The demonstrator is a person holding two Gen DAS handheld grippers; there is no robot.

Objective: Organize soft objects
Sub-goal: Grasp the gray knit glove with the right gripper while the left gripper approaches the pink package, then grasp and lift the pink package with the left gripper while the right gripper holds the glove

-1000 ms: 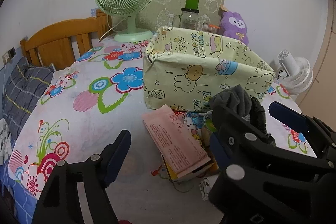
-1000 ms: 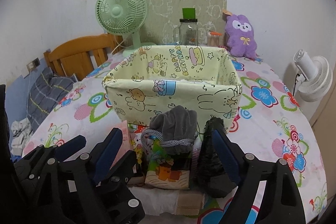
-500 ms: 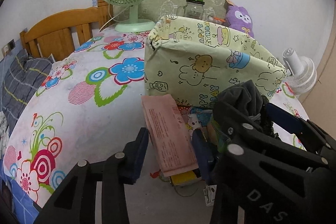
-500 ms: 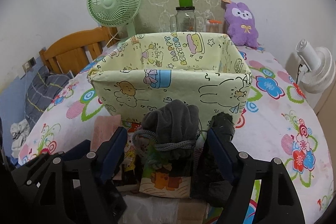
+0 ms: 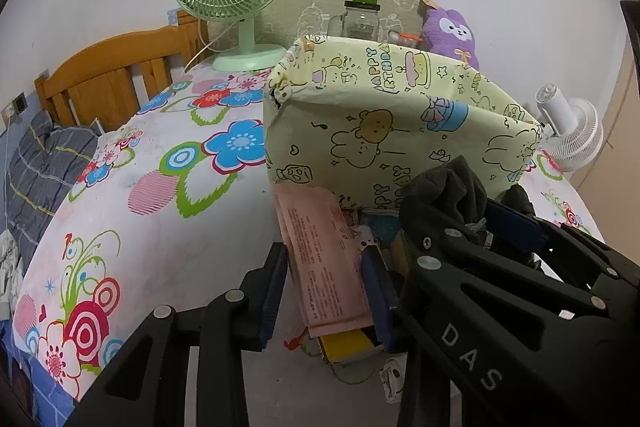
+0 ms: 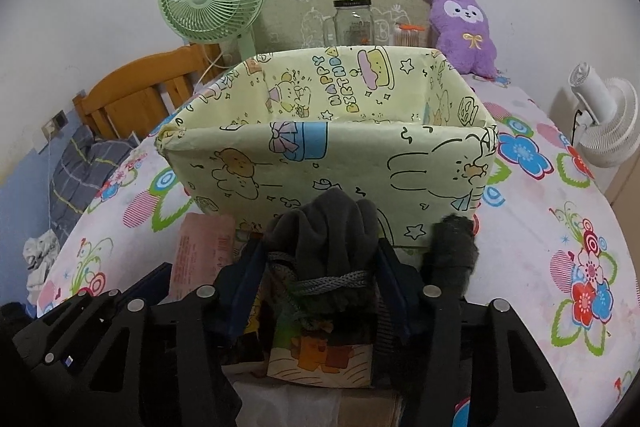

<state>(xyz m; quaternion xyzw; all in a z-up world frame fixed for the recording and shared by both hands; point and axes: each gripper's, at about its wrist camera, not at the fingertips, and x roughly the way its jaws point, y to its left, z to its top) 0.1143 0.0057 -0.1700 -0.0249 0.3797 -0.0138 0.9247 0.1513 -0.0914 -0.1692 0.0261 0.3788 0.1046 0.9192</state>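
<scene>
1. My left claw (image 5: 325, 281) is narrowed around the pink packet (image 5: 320, 247), its pads at both long edges; I cannot tell whether they press.
2. My right claw (image 6: 316, 277) is clenched on the grey drawstring pouch (image 6: 326, 227).
3. Both items sit just before the yellow box (image 6: 320, 163), its top open.
4. Bare floral tablecloth (image 5: 152, 195) spreads on my left.

Directly ahead of both grippers the tall pale-yellow cartoon-printed fabric box (image 6: 328, 155) blocks the way; its open top is free. Left of it, the flowered tablecloth (image 5: 152, 211) lies bare.
</scene>
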